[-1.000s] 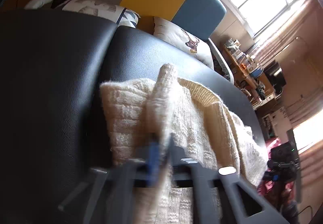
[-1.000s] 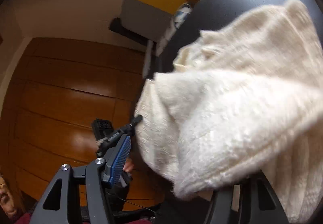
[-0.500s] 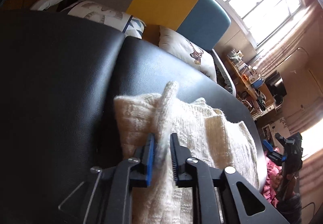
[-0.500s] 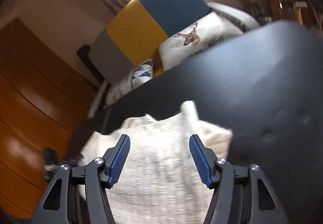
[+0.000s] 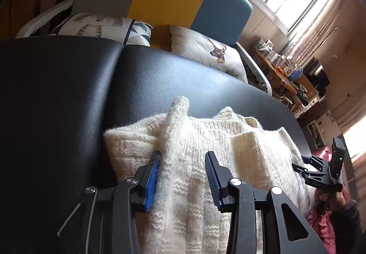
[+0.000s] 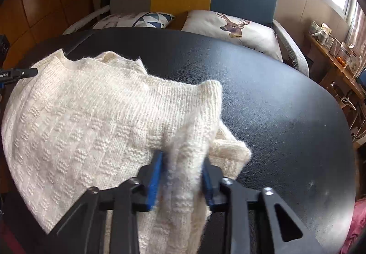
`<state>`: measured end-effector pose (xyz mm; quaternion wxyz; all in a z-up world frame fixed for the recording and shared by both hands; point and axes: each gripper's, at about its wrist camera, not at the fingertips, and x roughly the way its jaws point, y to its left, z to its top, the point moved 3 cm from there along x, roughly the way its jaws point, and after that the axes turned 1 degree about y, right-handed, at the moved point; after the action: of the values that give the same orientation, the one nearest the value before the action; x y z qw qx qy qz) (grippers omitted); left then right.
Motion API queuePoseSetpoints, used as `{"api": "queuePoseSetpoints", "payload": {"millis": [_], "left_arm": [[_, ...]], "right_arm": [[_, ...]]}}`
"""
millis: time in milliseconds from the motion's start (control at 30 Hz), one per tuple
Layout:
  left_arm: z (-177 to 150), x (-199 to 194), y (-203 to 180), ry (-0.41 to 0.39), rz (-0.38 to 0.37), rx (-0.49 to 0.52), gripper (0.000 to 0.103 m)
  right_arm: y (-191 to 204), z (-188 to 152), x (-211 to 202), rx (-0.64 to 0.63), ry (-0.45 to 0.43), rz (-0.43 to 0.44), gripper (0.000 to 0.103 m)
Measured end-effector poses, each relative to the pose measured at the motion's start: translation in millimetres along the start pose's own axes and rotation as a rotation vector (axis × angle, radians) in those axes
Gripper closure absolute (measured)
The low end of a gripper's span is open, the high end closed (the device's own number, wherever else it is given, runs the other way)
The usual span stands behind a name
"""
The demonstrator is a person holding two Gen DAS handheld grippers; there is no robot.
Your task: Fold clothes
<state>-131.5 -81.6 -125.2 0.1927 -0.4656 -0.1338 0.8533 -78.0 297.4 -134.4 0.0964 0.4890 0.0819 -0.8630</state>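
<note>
A: On the black padded table (image 6: 274,94): one cream knit sweater (image 6: 80,116), part folded. Tongs?

B: Right gripper (image 6: 180,176), jaws closing on a bunched fold at the sweater's right edge. Left gripper (image 5: 180,176), jaws apart, a raised ridge of knit lying loose between them.

A: Lie?

B: Directly ahead of both, long axis running left to right. Near hem cut off; layers beneath unreadable.

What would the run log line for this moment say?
task: fold clothes | left gripper: open over cream sweater | right gripper: closing on sweater fold | surface: black table
</note>
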Motion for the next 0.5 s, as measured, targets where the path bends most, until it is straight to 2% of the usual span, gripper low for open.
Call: {"api": "queuePoseSetpoints", "payload": {"millis": [33, 67, 167, 200, 267, 367, 500], "left_arm": [[-0.4, 0.0, 0.4, -0.005, 0.014, 0.001, 0.093], [-0.5, -2.7, 1.0, -0.021, 0.021, -0.006, 0.097], [1.0, -31.4, 0.7, -0.127, -0.067, -0.066, 0.097], [2.7, -43.9, 1.9, -0.169, -0.088, -0.089, 0.097], [7.4, -55.6, 10.9, -0.21, -0.092, -0.134, 0.097], [14.4, -34.6, 29.6, -0.158, -0.038, -0.175, 0.097], [11.3, -0.6, 43.4, -0.064, 0.043, -0.22, 0.096]], "right_arm": [[4.2, 0.0, -4.7, -0.018, 0.002, -0.019, 0.088], [7.5, 1.4, -13.1, -0.038, -0.01, -0.043, 0.089], [3.8, 9.3, -40.0, -0.04, -0.077, -0.119, 0.092], [-1.3, 11.0, -39.6, -0.027, -0.076, -0.146, 0.092], [-11.7, 8.2, -20.7, 0.027, -0.03, -0.143, 0.092], [-18.3, 2.7, 6.4, 0.096, 0.023, -0.11, 0.092], [-16.0, 3.1, 4.8, 0.108, 0.007, -0.097, 0.086]]}}
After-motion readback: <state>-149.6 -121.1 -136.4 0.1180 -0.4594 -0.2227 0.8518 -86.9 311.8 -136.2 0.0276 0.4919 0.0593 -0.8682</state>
